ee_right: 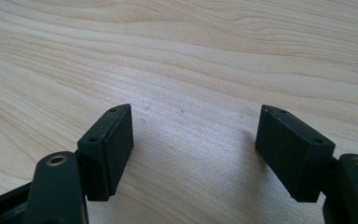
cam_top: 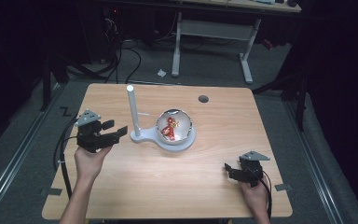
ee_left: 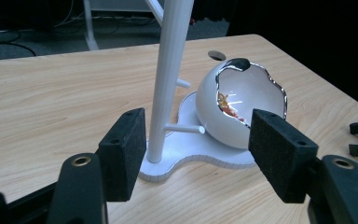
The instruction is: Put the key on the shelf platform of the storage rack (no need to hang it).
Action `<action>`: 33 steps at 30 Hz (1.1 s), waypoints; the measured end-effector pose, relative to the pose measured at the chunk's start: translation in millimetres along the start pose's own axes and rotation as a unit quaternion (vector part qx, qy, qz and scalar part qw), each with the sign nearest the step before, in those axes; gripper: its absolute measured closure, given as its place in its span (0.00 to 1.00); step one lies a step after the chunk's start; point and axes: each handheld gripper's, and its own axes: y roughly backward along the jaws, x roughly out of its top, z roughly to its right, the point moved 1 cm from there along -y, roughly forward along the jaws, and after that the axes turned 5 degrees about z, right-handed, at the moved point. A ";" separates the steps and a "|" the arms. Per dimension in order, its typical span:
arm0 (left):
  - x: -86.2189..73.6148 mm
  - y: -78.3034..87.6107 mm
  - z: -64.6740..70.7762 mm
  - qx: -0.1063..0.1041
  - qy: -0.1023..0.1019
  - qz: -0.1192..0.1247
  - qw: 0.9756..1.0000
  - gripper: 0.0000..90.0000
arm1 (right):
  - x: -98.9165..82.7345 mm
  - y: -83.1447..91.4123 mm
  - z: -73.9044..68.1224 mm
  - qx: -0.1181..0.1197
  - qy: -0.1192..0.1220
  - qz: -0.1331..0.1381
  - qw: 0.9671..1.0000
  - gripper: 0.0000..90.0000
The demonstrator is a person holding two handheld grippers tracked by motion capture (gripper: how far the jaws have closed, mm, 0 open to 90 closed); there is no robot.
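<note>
the white stand [cam_top: 162,138] sits mid-table [cam_top: 121,196], its upright post [cam_top: 132,109] rising vertically beside a cracked-egg bowl [cam_top: 174,125] with something red inside. the left gripper [cam_top: 116,132] is the nearer one: its jaws are spread wide, empty, pointing at the post's foot just ahead. the right gripper [cam_top: 227,169], jaws also wide and empty, rests well apart at the near right edge
</note>
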 end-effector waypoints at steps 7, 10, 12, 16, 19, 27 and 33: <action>10.7 10.8 -9.3 -0.001 0.017 0.013 1.000 0.41 | 0.0 0.0 0.0 0.000 0.000 0.000 1.000 0.31; 14.1 15.7 -13.1 -0.002 0.018 0.019 1.000 0.41 | 0.0 0.0 0.0 0.000 0.000 0.000 1.000 0.31; 15.5 18.2 -16.2 -0.003 0.018 0.024 1.000 0.41 | 0.0 -0.1 0.1 0.000 0.001 0.000 1.000 0.31; 17.6 23.4 -21.6 -0.004 0.022 0.032 0.999 0.41 | 0.0 -0.1 0.2 0.000 0.002 0.001 1.000 0.31; 19.2 25.1 -24.9 -0.002 0.026 0.036 0.999 0.41 | 0.0 0.0 0.0 0.000 0.001 0.000 1.000 0.31; 19.5 29.1 -35.4 0.007 0.037 0.043 0.998 0.41 | 0.0 -0.1 0.3 0.000 0.002 0.001 1.000 0.31; 20.6 32.7 -39.3 0.004 0.060 0.039 0.997 0.41 | 0.0 0.0 0.0 0.000 0.000 0.000 1.000 0.31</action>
